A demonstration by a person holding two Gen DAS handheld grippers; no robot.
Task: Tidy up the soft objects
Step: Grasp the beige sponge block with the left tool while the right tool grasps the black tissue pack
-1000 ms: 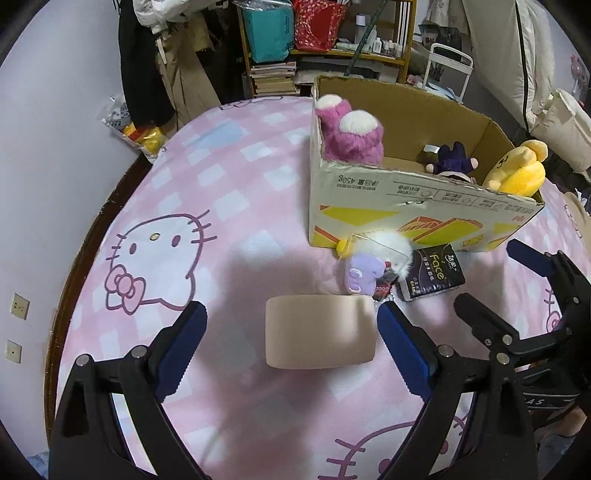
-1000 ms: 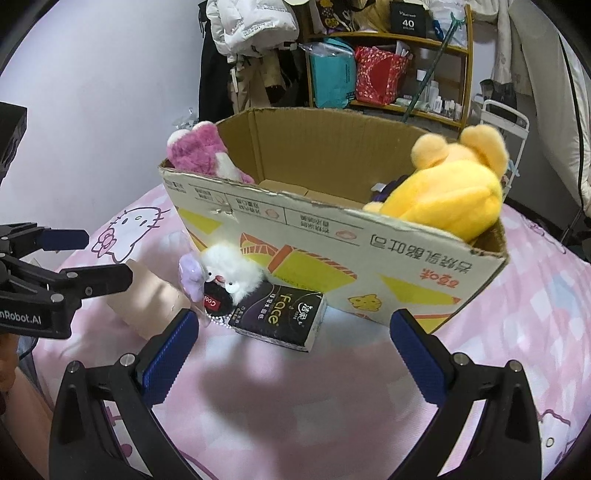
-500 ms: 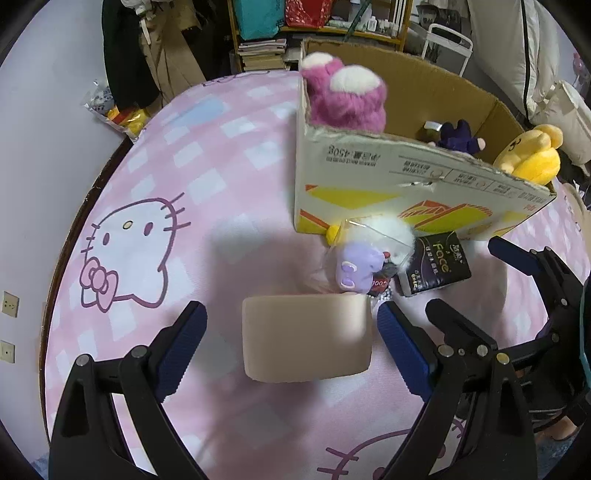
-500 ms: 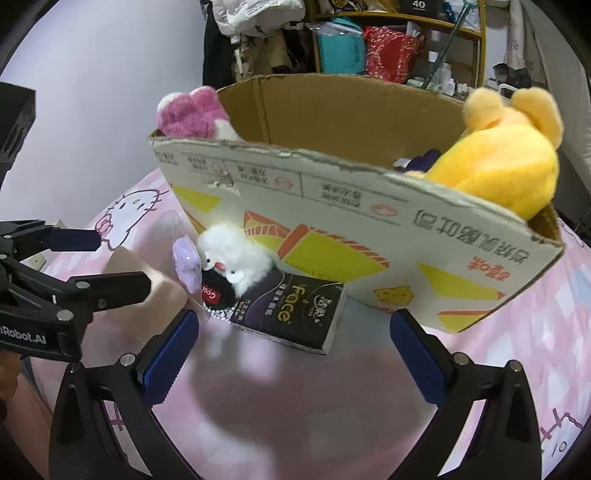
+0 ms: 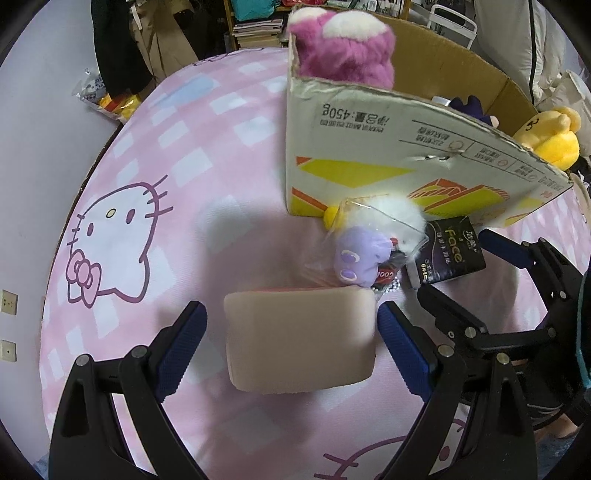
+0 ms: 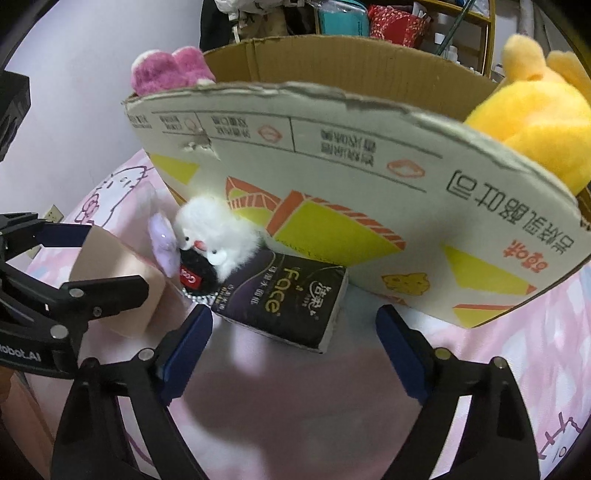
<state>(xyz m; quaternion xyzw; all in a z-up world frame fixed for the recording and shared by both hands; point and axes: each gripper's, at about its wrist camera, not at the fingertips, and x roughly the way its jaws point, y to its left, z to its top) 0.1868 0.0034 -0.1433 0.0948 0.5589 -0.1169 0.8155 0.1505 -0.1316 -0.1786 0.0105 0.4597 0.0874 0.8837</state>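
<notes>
The step in hand looks like pickup: each gripper is lined up on a loose item lying in front of the cardboard box (image 5: pixel 406 162), and neither has closed yet.

Farthest left of the box's front wall lies a beige foam block (image 5: pixel 299 339) on the bedsheet (image 5: pixel 184 192). The left gripper (image 5: pixel 291 347) straddles it with fingers spread wide, one blue pad (image 5: pixel 181 343) on each side, the right pad almost at the block's edge. Closing squarely on the block's short sides seems the next call; being soft, it will likely squash, so a gentle grip is wise.

Just beyond the block, against the box front, sit a purple plush (image 5: pixel 360 258) in a clear bag and a white fluffy toy (image 6: pixel 218 236). Right of these, touching the box front, lies a black "Face" tissue pack (image 6: pixel 284 302). The right gripper (image 6: pixel 293 347) faces it, fingers wide and holding nothing.

Inside the box are a magenta plush (image 5: pixel 343 48) at the left corner and a yellow plush (image 6: pixel 528 114) at the right.

The surface is a pink checked Hello Kitty sheet; behind the box stand cluttered shelves (image 5: pixel 255 26) and hanging clothes (image 5: pixel 122 48).
</notes>
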